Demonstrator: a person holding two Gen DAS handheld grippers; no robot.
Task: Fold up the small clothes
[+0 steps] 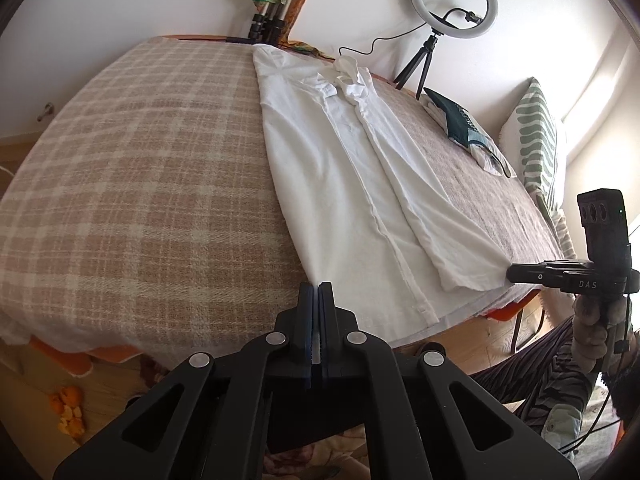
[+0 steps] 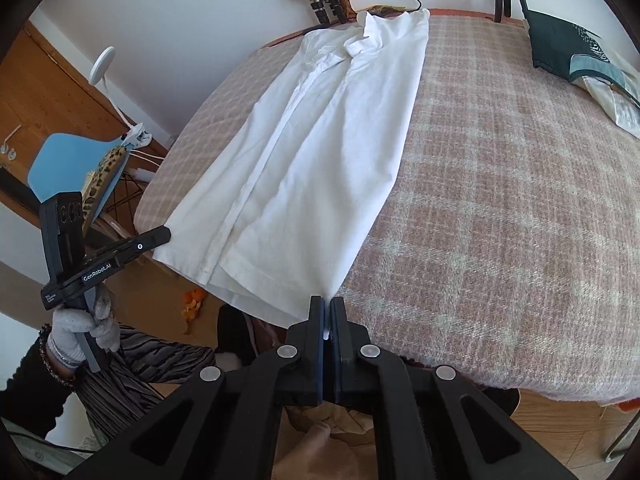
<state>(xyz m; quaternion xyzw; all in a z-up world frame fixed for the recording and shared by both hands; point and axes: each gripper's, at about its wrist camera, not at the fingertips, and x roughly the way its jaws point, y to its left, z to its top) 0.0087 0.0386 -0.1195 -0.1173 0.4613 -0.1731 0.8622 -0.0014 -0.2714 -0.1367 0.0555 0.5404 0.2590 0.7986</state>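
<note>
A white button shirt (image 1: 360,184) lies lengthwise on the plaid-covered table (image 1: 140,168), collar at the far end, sides folded in. My left gripper (image 1: 319,286) is shut on the shirt's near left hem corner. My right gripper (image 2: 328,302) is shut on the near right hem corner of the shirt (image 2: 312,152). The right gripper also shows in the left wrist view (image 1: 510,272) at the hem's right corner. The left gripper shows in the right wrist view (image 2: 168,234) at the hem's left corner.
A dark green folded garment (image 1: 456,120) and pale clothes lie at the table's far right, also in the right wrist view (image 2: 568,52). A ring light on a tripod (image 1: 452,0) stands at the far edge. A blue chair (image 2: 68,168) stands left. Orange peel (image 1: 70,410) lies on the floor.
</note>
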